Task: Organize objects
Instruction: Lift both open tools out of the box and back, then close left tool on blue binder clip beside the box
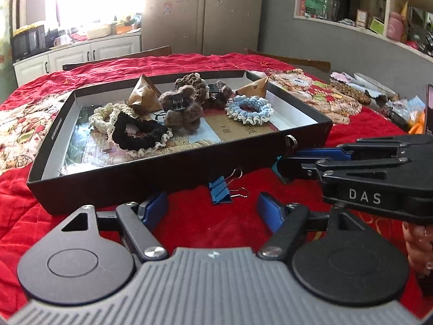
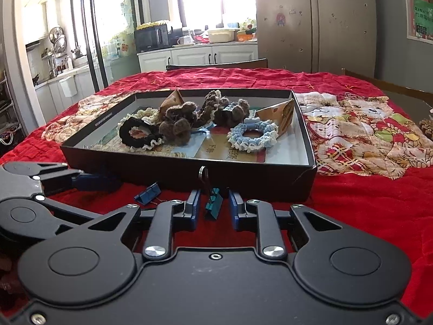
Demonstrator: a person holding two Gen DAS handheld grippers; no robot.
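Note:
A black shallow box [image 1: 173,174] [image 2: 243,177] on the red cloth holds scrunchies: a black one [image 1: 138,132], a blue one [image 1: 249,109] [image 2: 253,135], brown fuzzy clips [image 1: 181,111] and paper wedges. A blue binder clip [image 1: 220,191] [image 2: 147,193] lies on the cloth in front of the box. My left gripper [image 1: 213,208] is open just behind it. A teal binder clip [image 2: 213,203] stands between the open fingers of my right gripper [image 2: 213,208], its handle leaning against the box wall. The right gripper also shows in the left wrist view [image 1: 281,166].
A red quilt with a cat print [image 2: 360,130] covers the table. Clutter, a woven mat [image 1: 349,92] and a dark phone [image 1: 429,108] lie at the right edge. Chairs [image 2: 216,63] stand at the far side, with kitchen cabinets and a fridge behind.

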